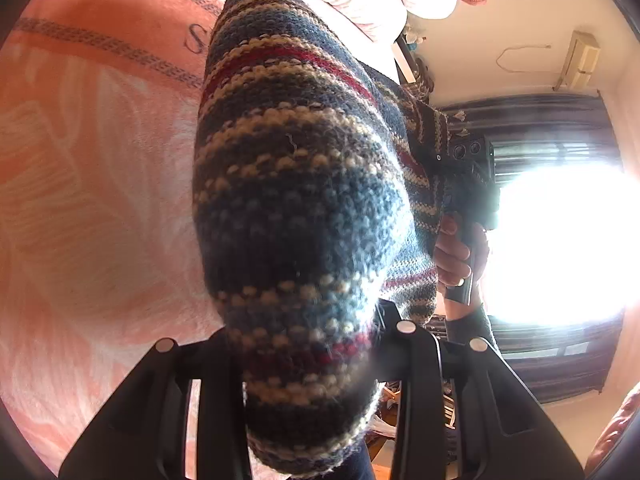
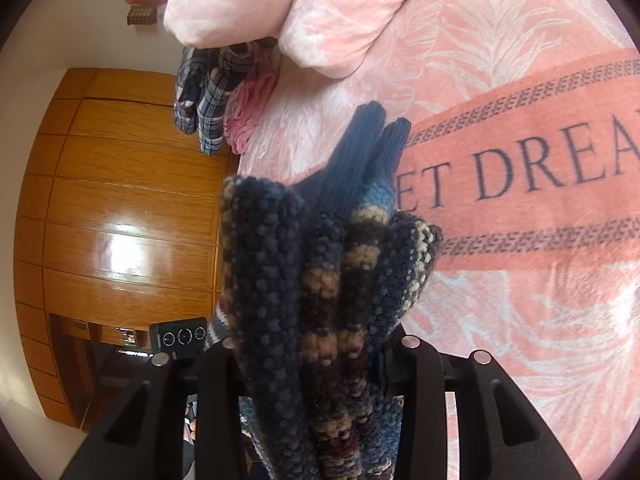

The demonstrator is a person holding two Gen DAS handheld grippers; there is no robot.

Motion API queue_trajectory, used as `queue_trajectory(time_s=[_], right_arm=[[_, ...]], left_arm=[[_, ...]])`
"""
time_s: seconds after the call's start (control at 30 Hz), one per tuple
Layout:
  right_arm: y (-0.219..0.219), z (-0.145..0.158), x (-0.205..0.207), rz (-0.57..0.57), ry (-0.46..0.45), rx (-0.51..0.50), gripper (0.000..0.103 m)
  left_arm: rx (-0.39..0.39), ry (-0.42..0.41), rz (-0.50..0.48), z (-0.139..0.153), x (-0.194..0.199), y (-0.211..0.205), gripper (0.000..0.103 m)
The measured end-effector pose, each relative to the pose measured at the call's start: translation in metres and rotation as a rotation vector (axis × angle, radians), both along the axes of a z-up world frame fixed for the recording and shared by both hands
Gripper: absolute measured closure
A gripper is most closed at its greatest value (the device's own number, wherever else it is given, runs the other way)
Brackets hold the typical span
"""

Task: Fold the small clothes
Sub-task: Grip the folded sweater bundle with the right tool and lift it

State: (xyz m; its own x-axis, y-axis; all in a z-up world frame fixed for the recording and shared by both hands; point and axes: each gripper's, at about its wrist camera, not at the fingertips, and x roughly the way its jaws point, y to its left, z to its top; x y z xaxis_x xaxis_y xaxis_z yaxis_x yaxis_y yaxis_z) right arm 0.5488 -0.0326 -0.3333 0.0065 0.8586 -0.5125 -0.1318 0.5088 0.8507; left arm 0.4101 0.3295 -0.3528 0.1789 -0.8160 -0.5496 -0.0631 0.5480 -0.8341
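We held the striped knitted sweater (image 1: 304, 200) up above the bed, one gripper at each end of it. The left gripper (image 1: 312, 364) had its fingers clamped on a thick bunch of the knit, which bulged forward and filled most of that view. The right gripper (image 2: 316, 356) was likewise pinched on several gathered folds, with the dark ribbed cuffs (image 2: 372, 148) pointing away over the pink blanket (image 2: 520, 184). In the left wrist view we could also see the hand (image 1: 460, 248) that held the other gripper, just behind the garment.

The risks, as we judged them, lay in the grasp itself. Each hold took a wad of layers, not a clean edge, so lowering the sweater could have left it landing in a heap instead of flat. The loose wool might have snagged on the fingers at release and dragged a fold out of place. If one side had slipped first, the piece would have swung and twisted. The plaid clothes (image 2: 204, 92) near the pillows (image 2: 320, 12) lay well apart, so there was little danger there.
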Motion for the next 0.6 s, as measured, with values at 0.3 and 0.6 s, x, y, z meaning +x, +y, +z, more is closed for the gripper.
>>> queue_trajectory(time_s=[0.3, 0.6], right_arm=[[0.079, -0.007, -0.035, 0.079, 0.033, 0.024, 0.065], [0.149, -0.051, -0.068, 0.143, 0.123, 0.018, 0.065]], left_arm=[[0.013, 0.023, 0.08, 0.002, -0.061, 0.03, 0.071], [0.02, 0.091, 0.121, -0.03, -0.114, 0.058, 0.071]])
